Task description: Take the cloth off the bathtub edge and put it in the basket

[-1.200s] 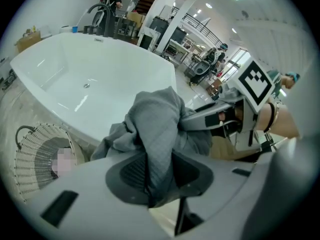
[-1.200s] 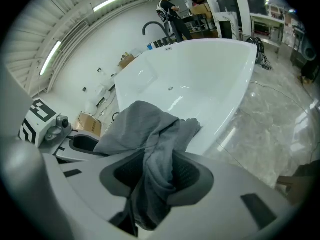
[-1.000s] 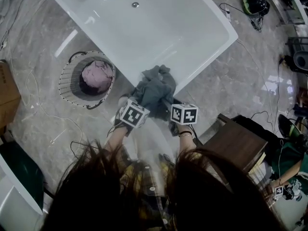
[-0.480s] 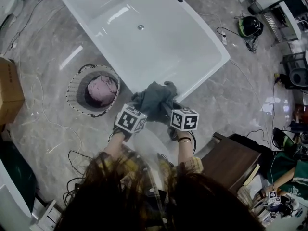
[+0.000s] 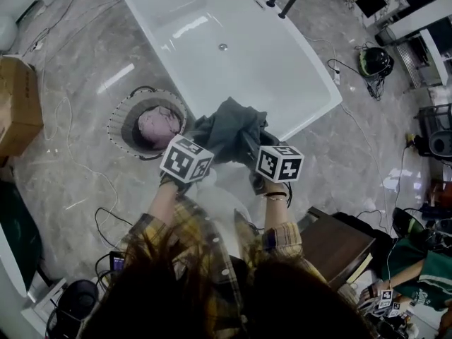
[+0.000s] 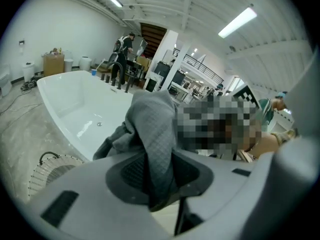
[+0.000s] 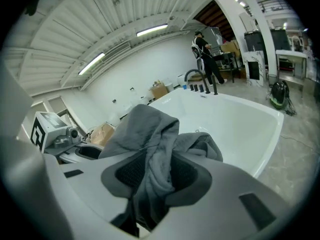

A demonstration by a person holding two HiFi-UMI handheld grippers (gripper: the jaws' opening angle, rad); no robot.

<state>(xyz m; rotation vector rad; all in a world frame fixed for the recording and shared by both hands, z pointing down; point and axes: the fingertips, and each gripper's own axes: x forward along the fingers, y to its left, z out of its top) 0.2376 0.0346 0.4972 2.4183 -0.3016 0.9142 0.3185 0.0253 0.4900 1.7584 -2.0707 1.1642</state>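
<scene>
1. While both hand-held grippers pinch it, the crumpled dark grey fabric cloth [image 5: 229,127] hangs bunched between them. It is over the near end of the glossy white rectangular bathtub [image 5: 282,69]. Whether it touches the rim cannot be told.
2. Its long axis runs across the head view, from the left gripper [image 5: 201,147] to the right gripper [image 5: 260,154]. Its humped middle bulges away from the person, toward the bathtub.
3. From its own view, the left gripper [image 6: 157,171] has its jaws narrow and closed on a fold of the cloth [image 6: 155,134]. The fold stands straight up out of them, and its surface shows fine diamond quilting.
4. From its own view, the right gripper [image 7: 155,176] also has its jaws narrow, clamped on a thicker, twisted wad of the cloth [image 7: 150,134]. The wad rises from the jaws and drapes to the right.
5. The round basket [image 5: 114,124], with thin ribbed walls, stands on the floor just beside the bathtub. It is to the person's left of the cloth and apart from it. A crumpled pink bundle [image 5: 159,122] lies inside.
6. The polished grey marble-patterned floor [image 5: 78,175] surrounds everything. A brown cardboard box [image 5: 18,104] sits at the left edge.
</scene>
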